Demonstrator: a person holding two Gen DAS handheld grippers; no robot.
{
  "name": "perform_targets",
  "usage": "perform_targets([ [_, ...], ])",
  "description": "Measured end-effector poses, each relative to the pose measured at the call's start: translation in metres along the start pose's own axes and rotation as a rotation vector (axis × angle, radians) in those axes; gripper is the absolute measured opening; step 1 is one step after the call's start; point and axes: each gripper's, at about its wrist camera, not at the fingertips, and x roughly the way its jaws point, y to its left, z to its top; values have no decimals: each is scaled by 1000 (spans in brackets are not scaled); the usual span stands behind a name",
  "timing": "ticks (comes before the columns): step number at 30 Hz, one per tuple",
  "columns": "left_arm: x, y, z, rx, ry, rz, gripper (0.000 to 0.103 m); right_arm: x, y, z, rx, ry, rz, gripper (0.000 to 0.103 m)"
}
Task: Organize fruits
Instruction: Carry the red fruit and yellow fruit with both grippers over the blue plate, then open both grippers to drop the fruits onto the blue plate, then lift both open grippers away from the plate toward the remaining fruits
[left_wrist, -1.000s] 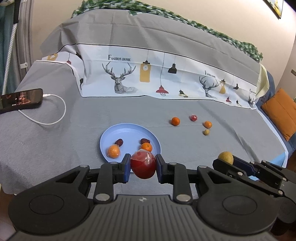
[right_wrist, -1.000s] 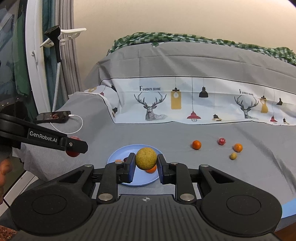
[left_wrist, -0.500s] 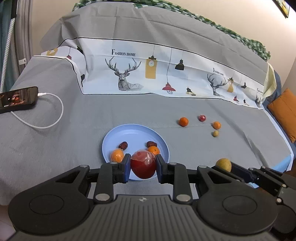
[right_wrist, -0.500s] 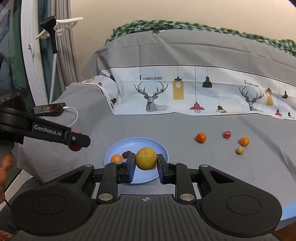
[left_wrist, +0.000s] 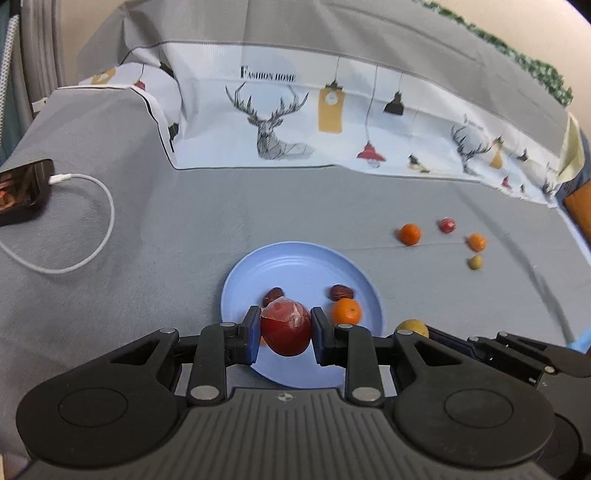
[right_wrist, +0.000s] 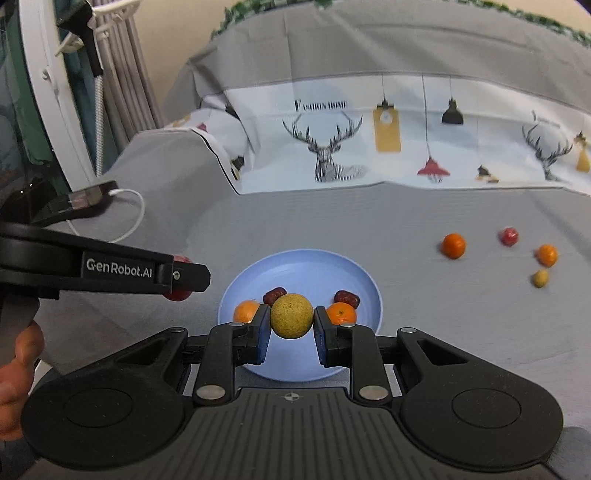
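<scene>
My left gripper (left_wrist: 284, 332) is shut on a dark red fruit (left_wrist: 285, 328) wrapped in clear film, held over the near part of the blue plate (left_wrist: 295, 258). My right gripper (right_wrist: 291, 320) is shut on a round yellow-green fruit (right_wrist: 291, 315), also above the plate's (right_wrist: 306, 264) near half. On the plate lie two oranges (right_wrist: 341, 313) (right_wrist: 245, 311) and two dark red dates (right_wrist: 346, 296) (right_wrist: 274, 294). The left gripper's side arm (right_wrist: 110, 267) crosses the right wrist view at the left. The right gripper's yellow fruit (left_wrist: 412, 326) shows at the right of the left wrist view.
Loose on the grey cloth at the right lie two oranges (left_wrist: 409, 234) (left_wrist: 476, 242), a small red fruit (left_wrist: 447, 225) and a small yellow-green fruit (left_wrist: 475, 262). A phone (left_wrist: 22, 192) with a white cable (left_wrist: 92, 240) lies far left. A deer-print cloth (left_wrist: 332, 122) rises behind. A person's hand (right_wrist: 16, 373) shows at the lower left.
Both grippers have moved forward and down toward the blue plate, each still holding its fruit. The plate now lies closer and directly under both grippers.
</scene>
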Motion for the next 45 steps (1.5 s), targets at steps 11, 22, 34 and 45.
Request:
perform_targets([
  [11, 73, 10, 12, -2, 86, 19, 31, 64, -11, 12, -12, 62, -11, 26],
  [22, 120, 7, 18, 48, 134, 38, 47, 110, -17, 9, -47, 124, -21, 26],
  [34, 24, 13, -8, 90, 93, 130, 103, 26, -12, -1, -26, 118, -20, 97],
  [45, -70, -18, -54, 80, 45, 156, 103, -91, -4, -30, -15, -55, -79, 102],
])
